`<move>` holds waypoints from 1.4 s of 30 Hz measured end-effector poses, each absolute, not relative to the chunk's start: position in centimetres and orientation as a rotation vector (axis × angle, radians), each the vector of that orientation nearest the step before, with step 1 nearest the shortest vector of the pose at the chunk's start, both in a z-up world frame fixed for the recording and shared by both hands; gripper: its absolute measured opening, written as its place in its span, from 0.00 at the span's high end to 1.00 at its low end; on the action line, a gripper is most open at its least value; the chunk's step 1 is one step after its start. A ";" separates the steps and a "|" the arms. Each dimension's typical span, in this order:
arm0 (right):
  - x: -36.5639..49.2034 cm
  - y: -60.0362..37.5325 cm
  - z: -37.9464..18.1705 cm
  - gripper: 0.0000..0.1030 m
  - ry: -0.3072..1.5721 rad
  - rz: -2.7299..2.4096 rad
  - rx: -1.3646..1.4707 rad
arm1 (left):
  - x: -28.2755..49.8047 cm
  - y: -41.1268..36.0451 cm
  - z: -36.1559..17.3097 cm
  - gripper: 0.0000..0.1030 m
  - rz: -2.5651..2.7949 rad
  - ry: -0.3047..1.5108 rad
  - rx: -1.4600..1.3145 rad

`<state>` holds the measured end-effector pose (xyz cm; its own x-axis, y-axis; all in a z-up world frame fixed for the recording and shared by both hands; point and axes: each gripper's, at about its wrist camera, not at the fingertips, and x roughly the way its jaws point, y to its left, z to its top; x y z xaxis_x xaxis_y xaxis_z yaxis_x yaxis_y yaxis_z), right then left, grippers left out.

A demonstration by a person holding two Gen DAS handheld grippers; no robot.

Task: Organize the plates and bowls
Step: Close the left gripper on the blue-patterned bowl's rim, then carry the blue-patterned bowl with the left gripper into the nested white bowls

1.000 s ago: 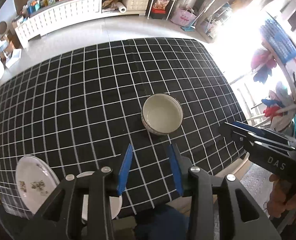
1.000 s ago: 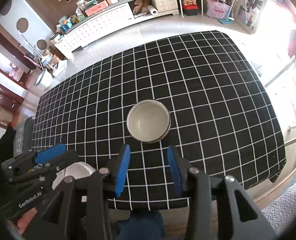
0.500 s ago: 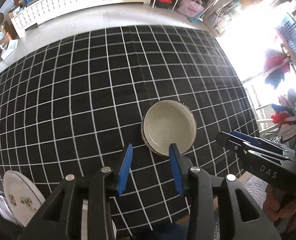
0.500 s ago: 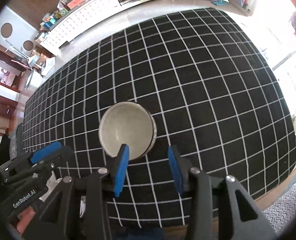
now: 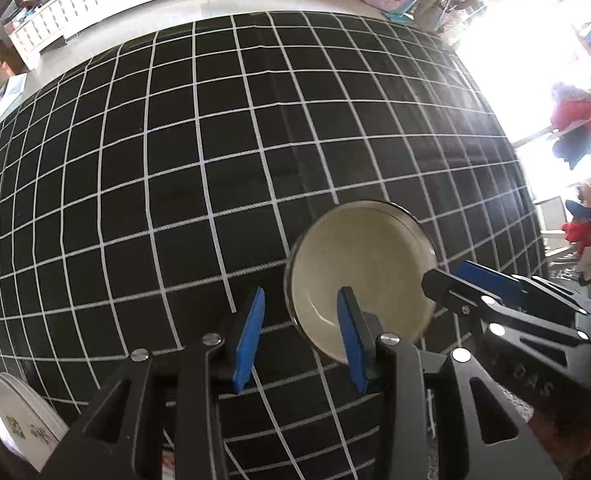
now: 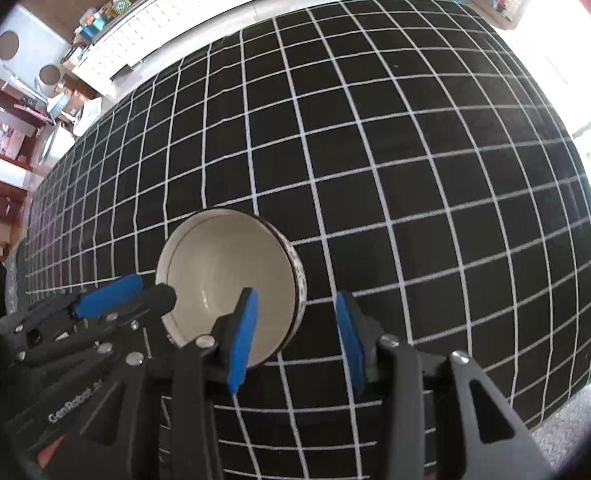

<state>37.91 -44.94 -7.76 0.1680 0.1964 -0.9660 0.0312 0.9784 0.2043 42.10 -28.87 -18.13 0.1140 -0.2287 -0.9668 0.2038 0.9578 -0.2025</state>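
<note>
A round bowl, cream inside with a dark rim line and a patterned outer wall, is seen standing upright and empty on the black, white-gridded cloth of the table, toward its near edge. A white plate with a small floral print is seen at the table's near left corner, well apart from the bowl.

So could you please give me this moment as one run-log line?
phase: approach | left tool: open, straddling bowl rim | right tool: open, straddling opposite rim | plate: table edge | bowl on tablecloth
</note>
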 end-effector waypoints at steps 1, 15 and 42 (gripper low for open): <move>38.0 -45.0 -7.8 0.56 1.395 0.116 0.186 | 42.3 -28.9 -18.4 0.67 -0.316 1.423 -0.020; 36.8 -45.5 -9.3 0.87 1.415 0.145 0.134 | 41.6 -29.1 -20.5 0.87 -0.339 1.432 0.077; 31.2 -42.3 -2.7 0.89 1.349 0.077 0.151 | 36.2 -26.3 -15.8 0.90 -0.340 1.405 0.016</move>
